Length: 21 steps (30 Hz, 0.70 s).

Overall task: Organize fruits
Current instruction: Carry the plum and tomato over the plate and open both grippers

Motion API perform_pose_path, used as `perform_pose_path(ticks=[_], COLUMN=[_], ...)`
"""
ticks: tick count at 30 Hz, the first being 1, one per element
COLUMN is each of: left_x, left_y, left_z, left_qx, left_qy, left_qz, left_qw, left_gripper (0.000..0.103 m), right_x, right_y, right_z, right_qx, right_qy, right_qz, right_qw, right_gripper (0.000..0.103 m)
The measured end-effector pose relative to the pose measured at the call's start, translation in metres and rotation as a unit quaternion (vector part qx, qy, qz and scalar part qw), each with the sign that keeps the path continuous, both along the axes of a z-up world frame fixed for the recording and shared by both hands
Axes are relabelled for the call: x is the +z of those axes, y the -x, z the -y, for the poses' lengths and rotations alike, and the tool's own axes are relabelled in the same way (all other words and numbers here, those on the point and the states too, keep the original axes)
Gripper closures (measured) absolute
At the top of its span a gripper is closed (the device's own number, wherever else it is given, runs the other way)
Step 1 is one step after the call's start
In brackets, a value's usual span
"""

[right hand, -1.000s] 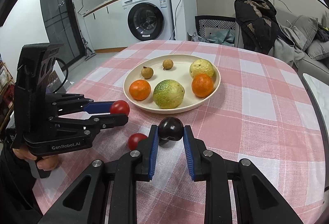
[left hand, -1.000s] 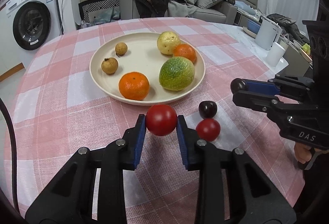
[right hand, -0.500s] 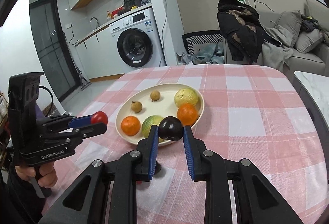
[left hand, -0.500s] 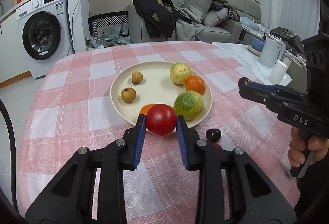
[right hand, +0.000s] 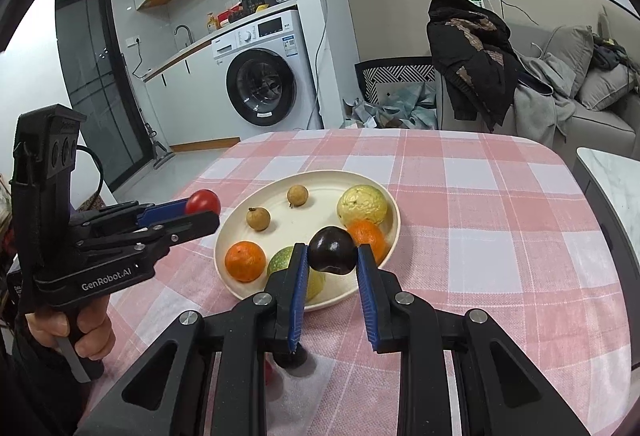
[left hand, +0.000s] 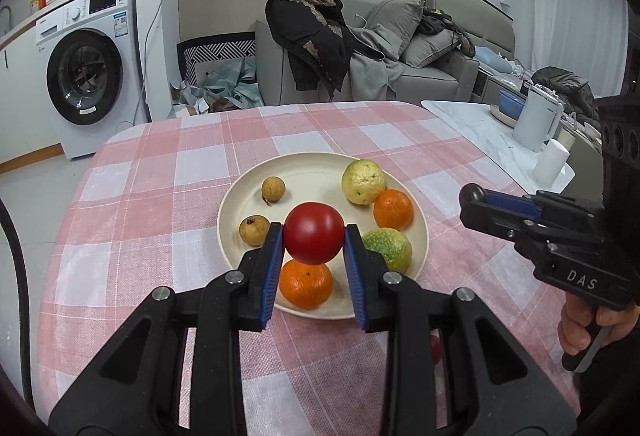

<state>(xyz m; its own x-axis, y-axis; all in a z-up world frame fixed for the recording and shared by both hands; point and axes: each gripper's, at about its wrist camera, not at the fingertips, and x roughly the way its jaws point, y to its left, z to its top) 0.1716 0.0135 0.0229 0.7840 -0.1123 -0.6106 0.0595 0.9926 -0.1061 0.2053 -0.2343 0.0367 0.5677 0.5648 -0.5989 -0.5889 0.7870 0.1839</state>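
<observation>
My left gripper [left hand: 314, 236] is shut on a red tomato [left hand: 314, 232] and holds it high above the table, in front of the cream plate [left hand: 308, 171]. My right gripper [right hand: 333, 251] is shut on a dark plum [right hand: 332, 250], also raised above the plate's near edge [right hand: 320, 306]. The plate holds two oranges [left hand: 306, 284], a green fruit [left hand: 388, 250], a yellow guava [left hand: 363, 181] and two small brown longans [left hand: 273, 189]. A small red fruit [left hand: 435, 350] lies on the tablecloth, mostly hidden behind my left gripper's arm. The left gripper with its tomato shows at the left of the right wrist view [right hand: 202, 207].
The round table has a pink checked cloth [left hand: 160, 195]. A white side table with a kettle [left hand: 538, 123] and a cup stands to the right. A washing machine [left hand: 84, 75] and a sofa with clothes [left hand: 360, 47] are behind the table.
Both grippers have risen well above the table with their fruit and now look down on the plate from higher up. The plum left the cloth a second ago.
</observation>
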Motion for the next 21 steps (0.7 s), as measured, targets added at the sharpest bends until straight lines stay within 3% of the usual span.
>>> perform_pose_path(ticks=[21], left_x=[-0.031], left_y=[-0.051], left_z=[0.003], left_qx=[0.007], left_qy=[0.001], left_qz=[-0.019], left_qw=[0.9998], left_gripper=[0.076], right_x=[-0.017], right_y=[-0.033], right_z=[-0.040], right_qx=[0.002], right_qy=[0.017], right_qz=[-0.027], right_qw=[0.999], right_gripper=[0.078])
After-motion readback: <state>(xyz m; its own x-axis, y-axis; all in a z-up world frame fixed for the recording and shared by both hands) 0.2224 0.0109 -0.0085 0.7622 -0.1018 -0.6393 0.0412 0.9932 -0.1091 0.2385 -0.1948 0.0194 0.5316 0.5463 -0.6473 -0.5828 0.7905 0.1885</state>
